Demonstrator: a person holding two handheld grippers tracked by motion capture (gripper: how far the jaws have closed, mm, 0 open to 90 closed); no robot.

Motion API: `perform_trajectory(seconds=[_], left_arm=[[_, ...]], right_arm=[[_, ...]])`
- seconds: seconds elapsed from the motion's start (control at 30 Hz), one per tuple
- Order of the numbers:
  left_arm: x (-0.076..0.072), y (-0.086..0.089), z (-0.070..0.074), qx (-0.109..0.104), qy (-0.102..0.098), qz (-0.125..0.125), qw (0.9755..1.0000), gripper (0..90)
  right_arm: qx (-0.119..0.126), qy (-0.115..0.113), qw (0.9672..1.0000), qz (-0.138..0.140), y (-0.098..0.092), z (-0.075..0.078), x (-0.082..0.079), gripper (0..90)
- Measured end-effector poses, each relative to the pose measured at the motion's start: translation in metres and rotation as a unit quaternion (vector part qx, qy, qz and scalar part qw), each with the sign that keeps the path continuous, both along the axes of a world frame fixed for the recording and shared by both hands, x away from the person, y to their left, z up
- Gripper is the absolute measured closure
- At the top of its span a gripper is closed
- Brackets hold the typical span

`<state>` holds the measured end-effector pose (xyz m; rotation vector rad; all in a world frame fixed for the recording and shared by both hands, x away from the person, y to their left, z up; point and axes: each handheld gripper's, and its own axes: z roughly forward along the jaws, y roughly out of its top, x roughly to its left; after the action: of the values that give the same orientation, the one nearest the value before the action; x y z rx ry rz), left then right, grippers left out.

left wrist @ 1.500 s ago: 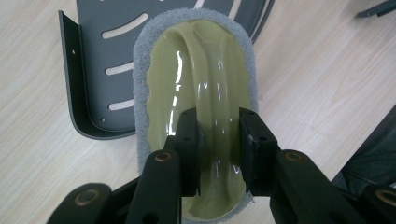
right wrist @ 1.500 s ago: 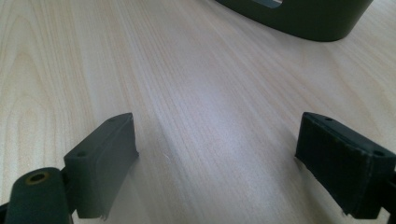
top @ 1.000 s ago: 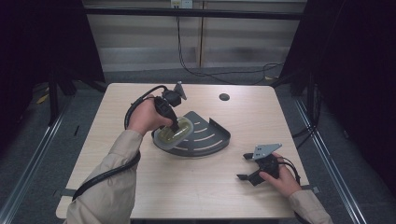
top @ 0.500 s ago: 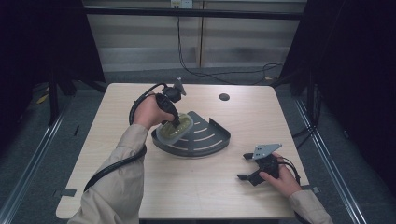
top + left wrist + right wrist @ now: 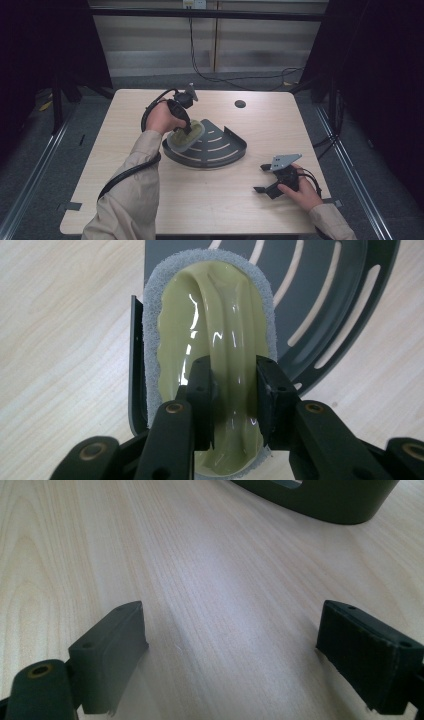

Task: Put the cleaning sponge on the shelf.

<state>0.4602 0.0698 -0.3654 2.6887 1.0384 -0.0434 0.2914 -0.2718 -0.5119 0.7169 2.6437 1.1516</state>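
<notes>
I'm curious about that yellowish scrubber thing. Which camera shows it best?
The left gripper view: the sponge shows close up, its glossy handle pinched by the left gripper over the grey slotted rack. The high view shows it small; the right gripper view shows the rack's wall.

Scrub pad (image 5: 210, 315) – oval, glossy pale-green top with raised handle ridge, grey abrasive edge – tilted over left wall of dark grey quarter-round slotted rack (image 5: 220, 150), mid-table. Left hand-held gripper (image 5: 232, 390) pinches the ridge.
</notes>
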Motion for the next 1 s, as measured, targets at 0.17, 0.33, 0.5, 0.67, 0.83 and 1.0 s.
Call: perform_trajectory(seconds=[0.17, 0.33, 0.5, 0.67, 0.83, 1.0], left_arm=[[0.004, -0.001, -0.004, 0.002, -0.001, 0.000, 1.0000, 71.2], [0.008, -0.002, -0.009, 0.001, 0.000, -0.002, 1.0000, 71.1], [0.012, 0.000, -0.016, 0.000, 0.002, 0.005, 1.0000, 71.1], [0.014, 0.001, -0.023, -0.002, 0.005, 0.007, 1.0000, 71.1], [0.015, 0.000, -0.028, -0.008, 0.009, 0.008, 0.9999, 71.1], [0.014, 0.000, -0.030, -0.008, 0.009, 0.008, 0.9999, 71.1]], right_arm=[[0.000, 0.000, 1.0000, 0.001, 0.000, 0.000, 0.000, 11.6], [0.000, -0.001, 1.0000, 0.000, 0.000, 0.000, 0.000, 11.7], [0.000, -0.001, 1.0000, 0.000, 0.000, 0.000, 0.000, 11.6], [0.000, 0.001, 1.0000, 0.000, 0.000, 0.000, 0.000, 11.7], [0.000, -0.002, 1.0000, 0.000, 0.000, 0.000, 0.000, 11.6], [0.000, -0.002, 1.0000, 0.000, 0.000, 0.000, 0.000, 11.7]])
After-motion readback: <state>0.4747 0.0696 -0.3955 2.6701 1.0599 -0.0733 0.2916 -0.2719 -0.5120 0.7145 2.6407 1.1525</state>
